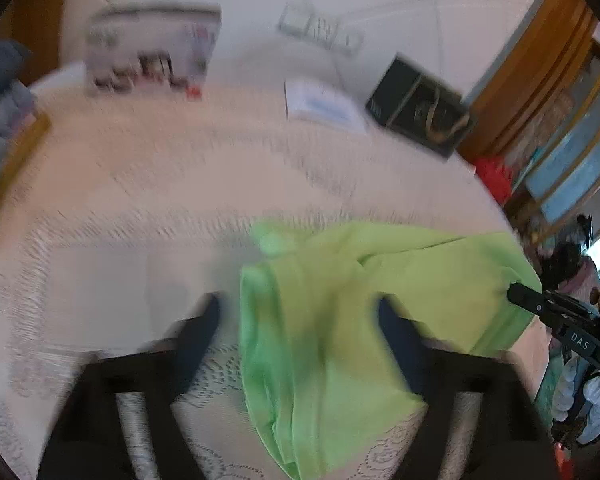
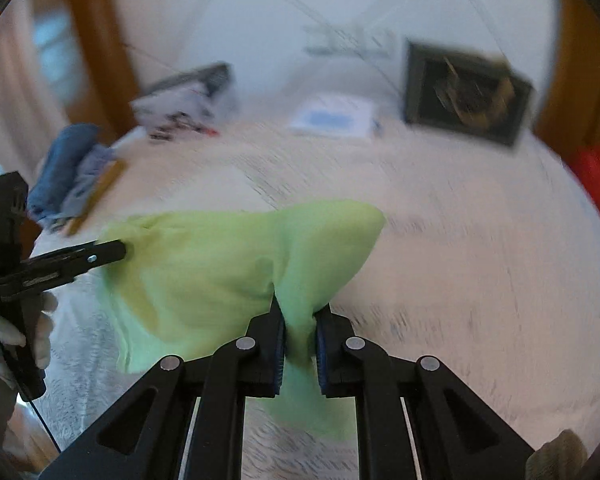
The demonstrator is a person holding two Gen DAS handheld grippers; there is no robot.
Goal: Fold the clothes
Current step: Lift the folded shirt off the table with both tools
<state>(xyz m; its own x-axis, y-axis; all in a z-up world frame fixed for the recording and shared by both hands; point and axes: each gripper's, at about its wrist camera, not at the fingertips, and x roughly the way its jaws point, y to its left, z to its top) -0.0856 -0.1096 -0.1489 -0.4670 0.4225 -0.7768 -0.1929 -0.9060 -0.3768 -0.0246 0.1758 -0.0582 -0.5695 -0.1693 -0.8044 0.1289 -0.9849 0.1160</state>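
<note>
Garment: light green cloth (image 2: 220, 272), bunched and creased, lying on the lace-covered tabletop (image 1: 140, 184) toward its near edge, one part lifted off the surface.
Right gripper (image 2: 300, 340): jaws closed on a gathered fold of the green cloth, fabric pinched between the blue pads and hanging in a tail below them.
Left gripper (image 1: 300, 320): jaws standing wide apart, gripping nothing; green cloth lies beneath and between the fingers but no pad presses on it. Seen from the right wrist view as a black tool (image 2: 112, 252) at the cloth's left end, held in a white-gloved hand (image 2: 16, 332).
Surroundings: pile of blue and grey clothes (image 2: 68, 168) at the left edge of the tabletop; white booklet (image 1: 324, 108) and dark framed picture (image 2: 468, 96) toward the far edge; printed box (image 1: 152, 52) at the far left corner. All well apart from the green cloth.
Image quality: both views motion-blurred, so seams, sleeves and hems cannot be told apart.
Step in hand: probably spreading or re-gripping the garment before a fold, one end held by the right, the other end free.
Progress: early, by the look of it; cloth not yet flat, no clean fold visible.
Next move: likely calls for the left jaws to find a fresh edge or corner opposite the right grip and close on it, then both hands drawing apart to pull the fabric taut and lay it flat.
Risk: catching several layers at once, or dragging the lace cover along with the cloth.
</note>
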